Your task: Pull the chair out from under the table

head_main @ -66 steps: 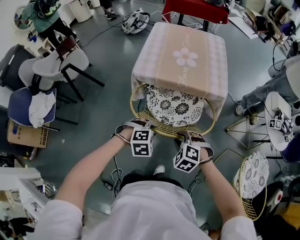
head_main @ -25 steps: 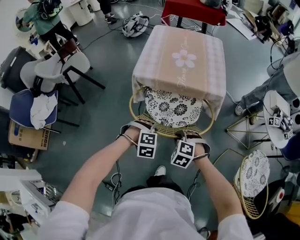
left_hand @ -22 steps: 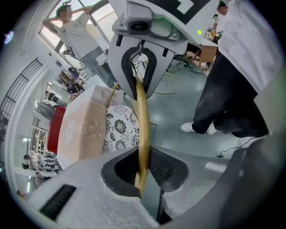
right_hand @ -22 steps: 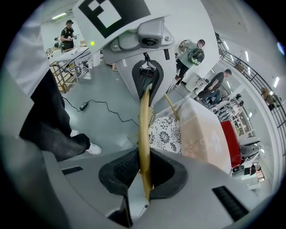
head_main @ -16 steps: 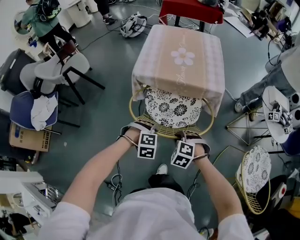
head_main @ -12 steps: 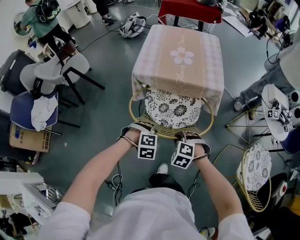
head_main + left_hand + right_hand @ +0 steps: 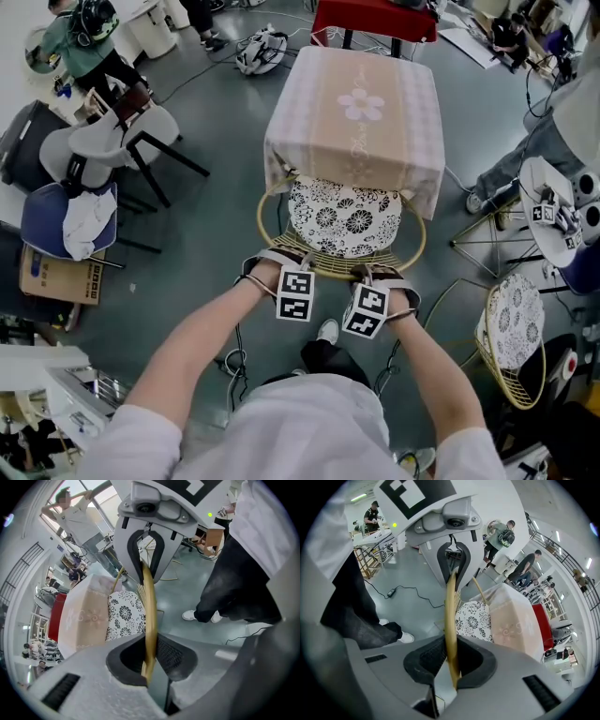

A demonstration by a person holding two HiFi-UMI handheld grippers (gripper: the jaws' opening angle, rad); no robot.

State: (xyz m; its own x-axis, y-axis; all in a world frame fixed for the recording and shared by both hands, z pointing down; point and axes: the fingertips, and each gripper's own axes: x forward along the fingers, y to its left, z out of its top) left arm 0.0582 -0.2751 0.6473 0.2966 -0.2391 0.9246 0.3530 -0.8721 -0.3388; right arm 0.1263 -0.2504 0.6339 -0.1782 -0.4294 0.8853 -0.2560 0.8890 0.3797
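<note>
Both the left gripper [image 7: 284, 261] and right gripper [image 7: 373, 272] pinch the gold back rim [image 7: 323, 266] of the chair [image 7: 342, 234], which runs crosswise between them, its seat [image 7: 349, 211] ahead of the jaws and partly under the table [image 7: 361, 103], so the pull should come straight back toward the person.

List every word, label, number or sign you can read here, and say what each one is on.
No text here can be read.
Tablecloth: a cursive line beneath the flower, too blurred to read.
Cardboard box: dark print on its side, too small to read.
Left gripper and right gripper: their cubes carry black-and-white square markers, no letters.
</note>
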